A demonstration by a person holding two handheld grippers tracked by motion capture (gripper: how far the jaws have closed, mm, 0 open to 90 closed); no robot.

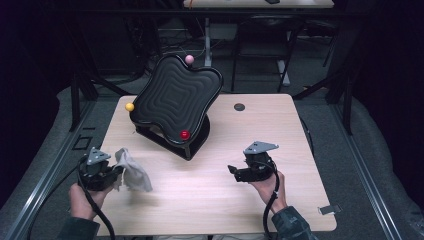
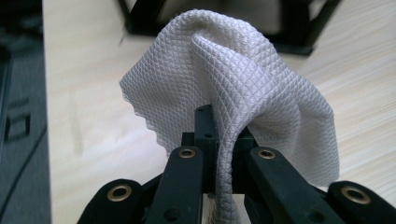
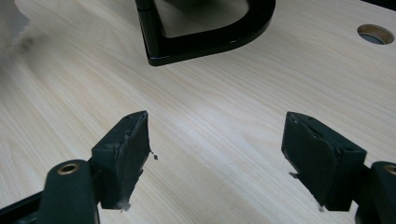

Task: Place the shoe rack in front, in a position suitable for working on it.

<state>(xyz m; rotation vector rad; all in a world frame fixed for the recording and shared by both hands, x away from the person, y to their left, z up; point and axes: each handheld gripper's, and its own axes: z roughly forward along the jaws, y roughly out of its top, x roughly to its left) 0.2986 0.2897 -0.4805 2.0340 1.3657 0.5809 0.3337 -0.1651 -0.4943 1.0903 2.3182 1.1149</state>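
Wooden table (image 1: pixel 210 190): left gripper (image 1: pixel 107 172) level, pinching cloth (image 1: pixel 132 172); right gripper (image 1: pixel 237 171) spread.

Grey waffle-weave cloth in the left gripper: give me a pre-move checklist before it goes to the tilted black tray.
1. Left gripper clamped on the grey waffle-weave cloth: ok.
2. Cloth hangs free, lifted off the light wooden table: ok.
3. Right gripper open, nothing between its jaws: ok.
4. Right gripper apart from the black wavy tray on its stand: ok.
5. Red ball, yellow ball, pink ball at the tray's rim: ok.
6. Tray surface dirty: cannot tell.
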